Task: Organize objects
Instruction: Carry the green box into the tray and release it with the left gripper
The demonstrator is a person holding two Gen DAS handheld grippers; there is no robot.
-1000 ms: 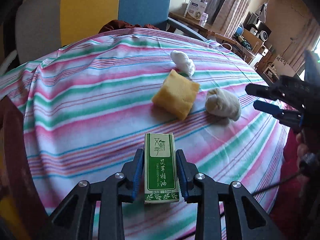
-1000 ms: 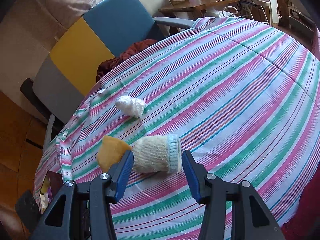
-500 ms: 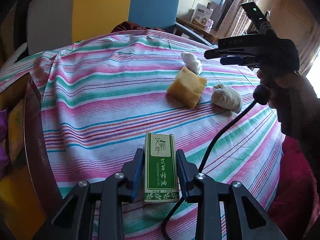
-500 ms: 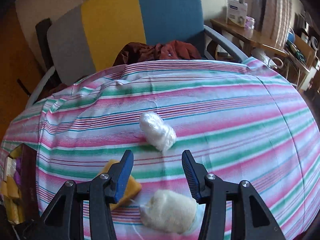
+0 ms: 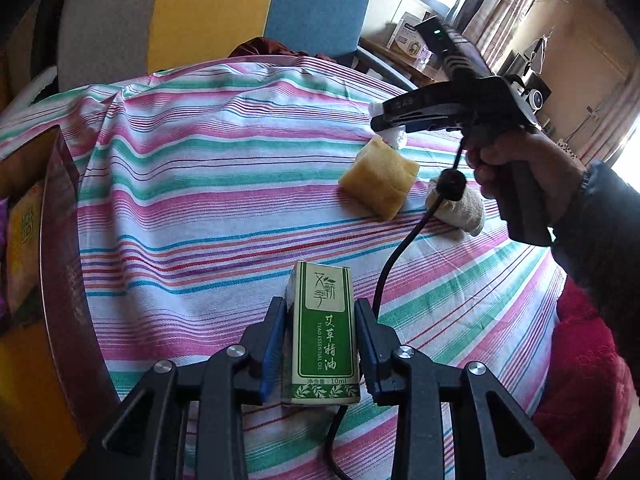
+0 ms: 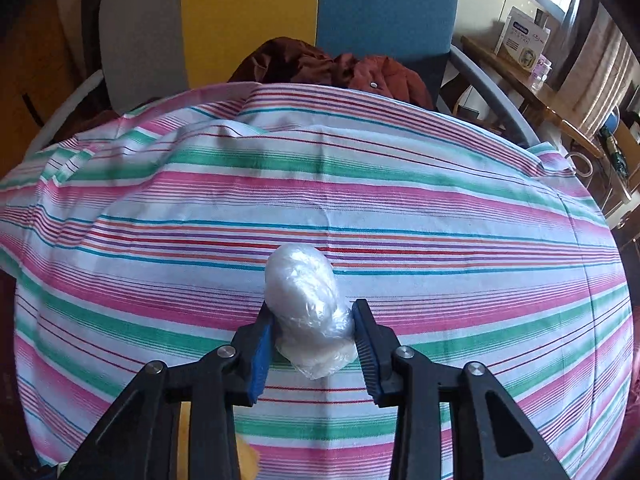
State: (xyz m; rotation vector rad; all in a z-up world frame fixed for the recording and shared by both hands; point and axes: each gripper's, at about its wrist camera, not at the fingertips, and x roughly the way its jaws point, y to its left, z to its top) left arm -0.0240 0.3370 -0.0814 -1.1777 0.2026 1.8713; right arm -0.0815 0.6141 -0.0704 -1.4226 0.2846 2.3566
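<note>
The green box (image 5: 322, 336) stood upright on the striped cloth (image 5: 224, 184), clamped in the left gripper (image 5: 320, 350). Beyond it, the right gripper (image 6: 314, 338) had just been closing and pinched the white plastic bundle (image 6: 306, 308), beside the yellow sponge (image 5: 378, 178) and rolled sock (image 5: 460, 208).

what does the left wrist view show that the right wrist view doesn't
Only the left wrist view: the left gripper shut on the green box, the whole yellow sponge, the rolled sock and the hand on the right gripper.
Only the right wrist view: blue pads pressing the plastic-wrapped bundle.
Both: the striped cloth and that bundle.
</note>
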